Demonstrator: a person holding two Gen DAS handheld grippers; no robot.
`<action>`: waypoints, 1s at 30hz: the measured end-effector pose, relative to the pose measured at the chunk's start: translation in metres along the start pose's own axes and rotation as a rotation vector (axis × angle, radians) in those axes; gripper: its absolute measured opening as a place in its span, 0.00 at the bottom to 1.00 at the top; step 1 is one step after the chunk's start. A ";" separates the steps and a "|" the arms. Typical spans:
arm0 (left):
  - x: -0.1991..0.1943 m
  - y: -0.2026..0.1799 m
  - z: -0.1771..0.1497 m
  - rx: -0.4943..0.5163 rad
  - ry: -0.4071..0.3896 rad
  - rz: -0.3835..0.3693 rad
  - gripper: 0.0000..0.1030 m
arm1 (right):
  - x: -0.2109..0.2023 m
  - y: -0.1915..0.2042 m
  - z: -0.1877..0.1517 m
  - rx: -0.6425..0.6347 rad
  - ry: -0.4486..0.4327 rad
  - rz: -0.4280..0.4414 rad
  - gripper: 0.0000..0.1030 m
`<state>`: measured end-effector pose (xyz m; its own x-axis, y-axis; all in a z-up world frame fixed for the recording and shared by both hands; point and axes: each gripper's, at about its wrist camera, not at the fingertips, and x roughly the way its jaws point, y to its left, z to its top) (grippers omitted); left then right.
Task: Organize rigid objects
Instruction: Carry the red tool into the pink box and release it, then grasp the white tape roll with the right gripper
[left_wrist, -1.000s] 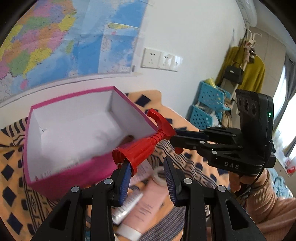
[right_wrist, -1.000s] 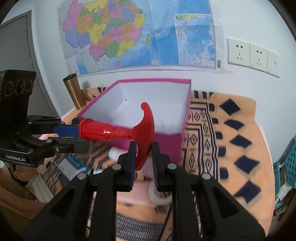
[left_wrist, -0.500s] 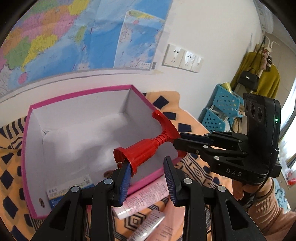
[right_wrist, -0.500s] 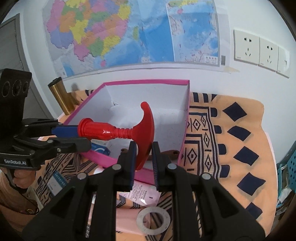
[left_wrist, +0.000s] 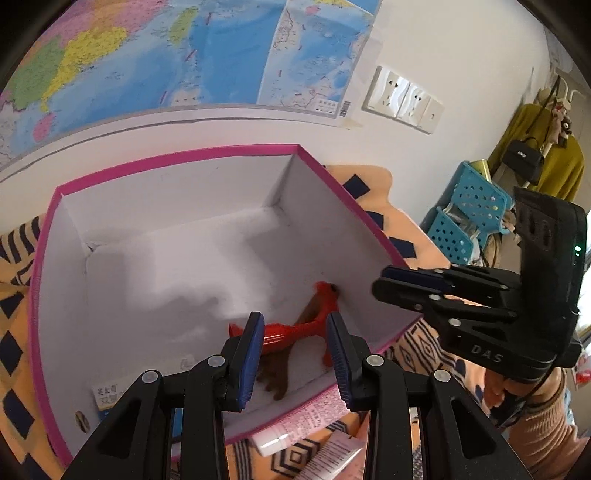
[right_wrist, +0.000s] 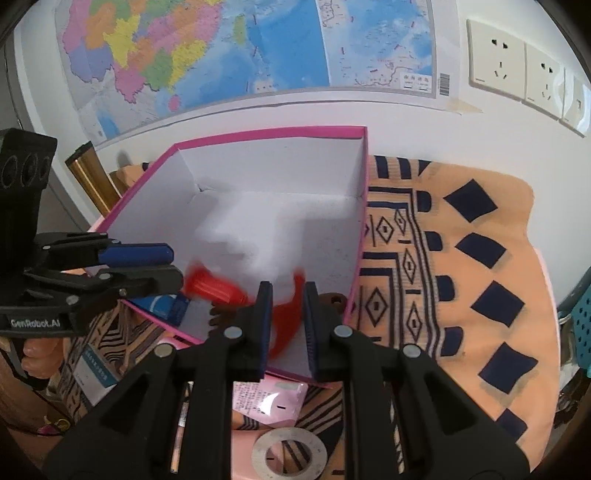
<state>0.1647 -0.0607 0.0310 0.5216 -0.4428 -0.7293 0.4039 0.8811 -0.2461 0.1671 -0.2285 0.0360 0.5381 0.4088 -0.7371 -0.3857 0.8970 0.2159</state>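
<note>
We saw the red hook-ended handle (left_wrist: 295, 328) low inside the pink-rimmed box (left_wrist: 184, 157), near its front right corner and over a brown toothed thing (left_wrist: 277, 376); it was smeared in both views, while the box rim was sharp.

From the left wrist, the left tool (left_wrist: 294, 317) had its pads drawn in with a gap left between them; the handle's barrel end showed just past the left pad and its hook just past the right one; whether either pad pressed on it we could not tell. Only this view showed the right tool (left_wrist: 380, 284) from the side, with its tips over the box's right wall and the hook a little apart from them. It also showed a ribbed sleeve (left_wrist: 535, 435), blue baskets (left_wrist: 469, 206) and a small carton (left_wrist: 105, 393) in the box's near left corner.

From the right wrist, the right tool (right_wrist: 288, 286) had its pads close together; the red hook showed through the narrow gap, but we could not tell whether they pinched it. Here the left tool (right_wrist: 173, 266) reached in over the box's near left rim, with its tips just beside the barrel end. Only this view showed the tape ring (right_wrist: 260, 450) and the pink packet (right_wrist: 269, 398) lying in front of the box, the gold cylinder (right_wrist: 88, 173) behind it, and the patterned cloth (right_wrist: 461, 258) that covered the surface to the right.
</note>
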 end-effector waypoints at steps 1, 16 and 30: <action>-0.001 0.001 -0.001 0.000 -0.003 0.003 0.35 | -0.001 0.000 -0.001 0.000 -0.004 -0.007 0.18; -0.054 -0.039 -0.052 0.132 -0.137 0.020 0.42 | -0.063 0.005 -0.057 0.003 -0.103 0.104 0.34; -0.012 -0.065 -0.105 0.068 0.015 -0.098 0.43 | -0.015 -0.027 -0.123 0.125 0.096 0.037 0.34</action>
<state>0.0534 -0.0955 -0.0111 0.4660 -0.5230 -0.7137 0.5025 0.8203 -0.2731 0.0776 -0.2789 -0.0376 0.4486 0.4292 -0.7839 -0.3042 0.8981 0.3177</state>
